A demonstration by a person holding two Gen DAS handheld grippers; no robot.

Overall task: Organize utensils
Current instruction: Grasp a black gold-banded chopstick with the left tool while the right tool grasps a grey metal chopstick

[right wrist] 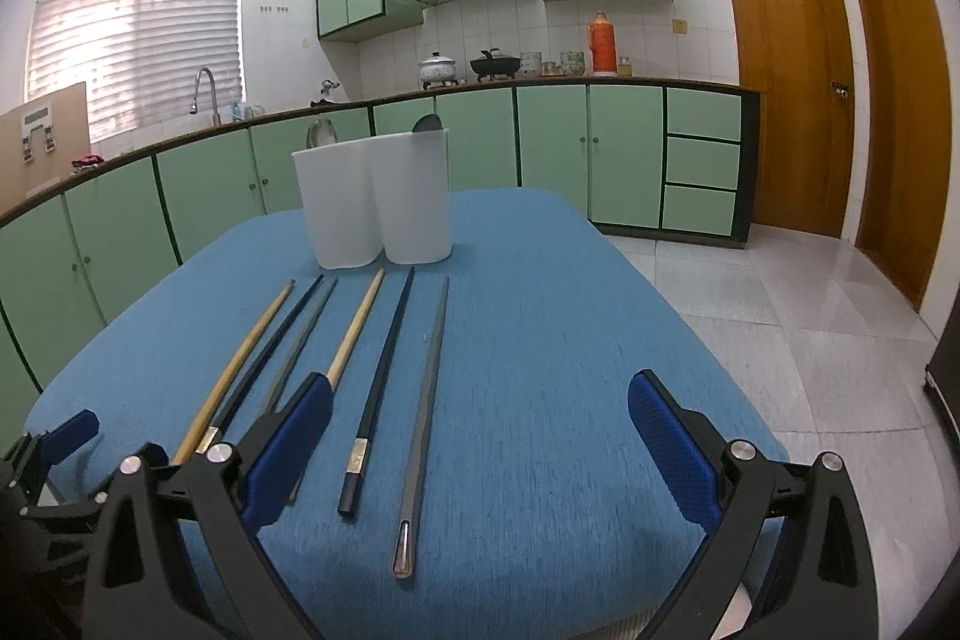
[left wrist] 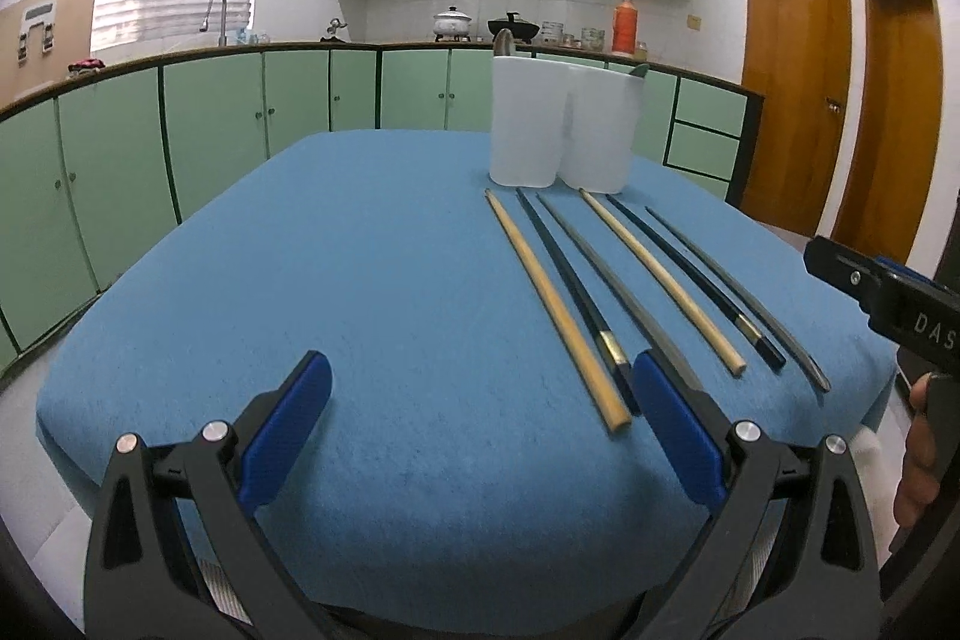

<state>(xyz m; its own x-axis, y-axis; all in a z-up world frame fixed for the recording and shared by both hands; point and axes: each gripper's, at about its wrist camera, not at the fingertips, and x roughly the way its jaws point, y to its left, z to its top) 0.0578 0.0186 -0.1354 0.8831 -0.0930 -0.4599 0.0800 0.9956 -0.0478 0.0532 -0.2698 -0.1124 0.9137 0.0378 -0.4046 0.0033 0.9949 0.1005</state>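
Note:
Several chopsticks lie side by side on the blue table (left wrist: 360, 292): a wooden chopstick (left wrist: 555, 307), a black chopstick (left wrist: 570, 289), a grey metal chopstick (left wrist: 612, 274), then another wooden, black and grey one. A white two-part utensil holder (left wrist: 561, 127) stands behind them, each part with a spoon in it. My left gripper (left wrist: 480, 430) hovers open over the near edge, left of the chopsticks. In the right wrist view, my right gripper (right wrist: 480, 436) is open over the ends of the black chopstick (right wrist: 378, 388) and the grey metal chopstick (right wrist: 426, 418); the holder (right wrist: 375, 202) is beyond.
Green kitchen cabinets and a counter with pots, jars and an orange thermos (right wrist: 602, 43) run behind the table. Wooden doors (right wrist: 786, 76) stand at the right over a tiled floor. A hand (left wrist: 918, 460) shows at the right edge of the left wrist view.

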